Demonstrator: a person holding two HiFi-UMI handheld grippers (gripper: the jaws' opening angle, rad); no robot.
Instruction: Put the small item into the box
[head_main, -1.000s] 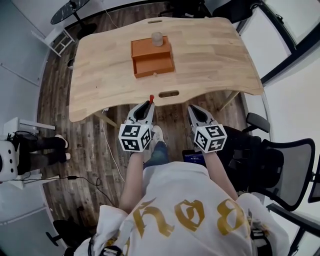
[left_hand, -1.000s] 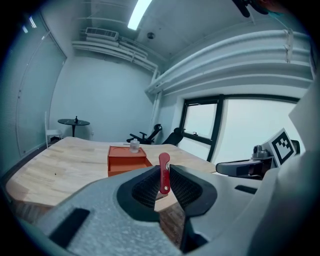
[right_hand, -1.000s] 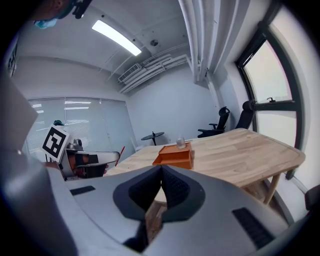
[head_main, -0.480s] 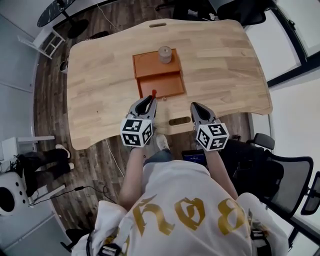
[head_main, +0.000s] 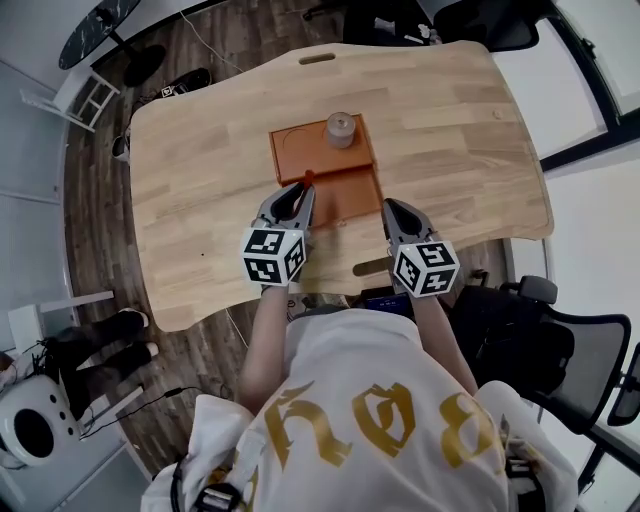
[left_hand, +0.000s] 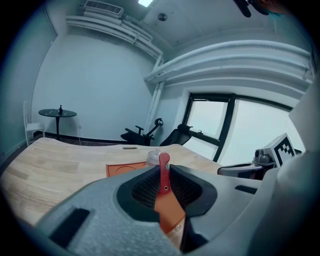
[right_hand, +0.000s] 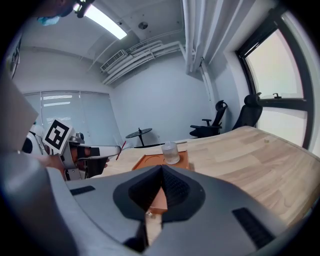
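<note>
An orange box (head_main: 300, 152) sits mid-table, its drawer (head_main: 348, 195) pulled out toward me. A small clear jar (head_main: 341, 129) stands on the box's top. My left gripper (head_main: 301, 189) is shut on a small red item (head_main: 308, 178), held at the drawer's left edge. In the left gripper view the red item (left_hand: 163, 172) stands upright between the jaws, with the box (left_hand: 126, 168) and the jar (left_hand: 152, 157) beyond. My right gripper (head_main: 392, 208) is shut and empty, just right of the drawer. Ahead of its jaws (right_hand: 161, 170) lie the box (right_hand: 155, 161) and the jar (right_hand: 170, 152).
The wooden table (head_main: 200, 170) has a slot cutout (head_main: 370, 267) near its front edge and another (head_main: 317, 58) at the far edge. Office chairs (head_main: 540, 350) stand to the right on the floor. A round side table (head_main: 95, 20) is at the far left.
Both grippers have moved forward from beyond the table's front edge to over the table. The left one, still holding the red item, now reaches the open drawer.
</note>
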